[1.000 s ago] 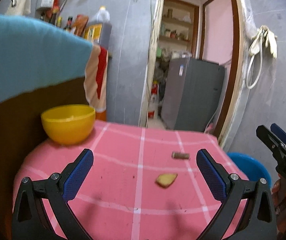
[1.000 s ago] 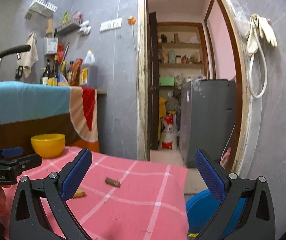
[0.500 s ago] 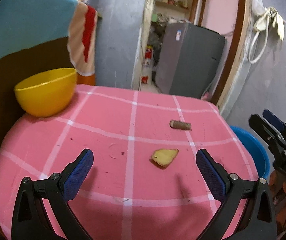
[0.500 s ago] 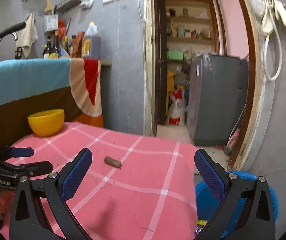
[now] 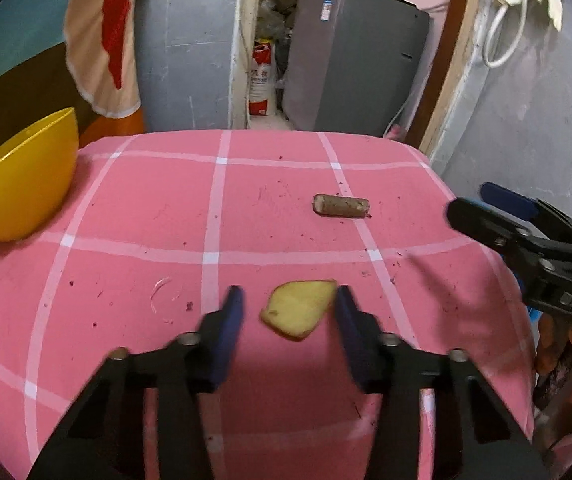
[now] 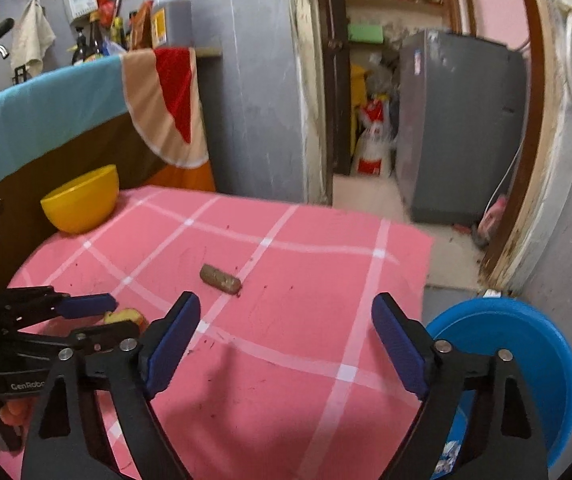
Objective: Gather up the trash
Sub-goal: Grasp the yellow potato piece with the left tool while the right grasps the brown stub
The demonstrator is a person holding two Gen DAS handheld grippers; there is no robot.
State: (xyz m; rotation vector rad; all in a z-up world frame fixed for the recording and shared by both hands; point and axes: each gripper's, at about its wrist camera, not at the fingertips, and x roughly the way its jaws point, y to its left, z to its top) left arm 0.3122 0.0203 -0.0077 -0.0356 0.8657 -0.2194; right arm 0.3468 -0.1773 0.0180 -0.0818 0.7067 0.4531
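1. A pink checked cloth (image 5: pixel 286 208) with white lines covered a table, dotted with small dark crumbs.
2. The left gripper (image 5: pixel 287 312) was low over the cloth, its blue-padded fingers partly open on either side of a yellow peel (image 5: pixel 297 314). The right finger looked to be at the peel's edge; the left finger stood clear of it. The peel lay flat on the cloth, not lifted.
3. In the right wrist view the same peel (image 6: pixel 126 315) showed only partly, between the left gripper's fingers (image 6: pixel 86 305).
4. A short brown stub (image 5: pixel 341 205) lay farther back on the cloth, well apart from the peel and touching nothing but the cloth.
5. The right gripper (image 6: pixel 286 344) hovered above the near right part of the cloth, wide open and holding nothing. The stub (image 6: pixel 220 279) lay ahead of it, toward its left finger.
6. A yellow bowl (image 5: pixel 22 188) sat at the cloth's far left edge.
7. A blue bin (image 6: pixel 525 364) stood on the floor just beside the table's right side, below the right gripper.
8. A grey fridge (image 6: pixel 457 120) stood through the doorway behind.
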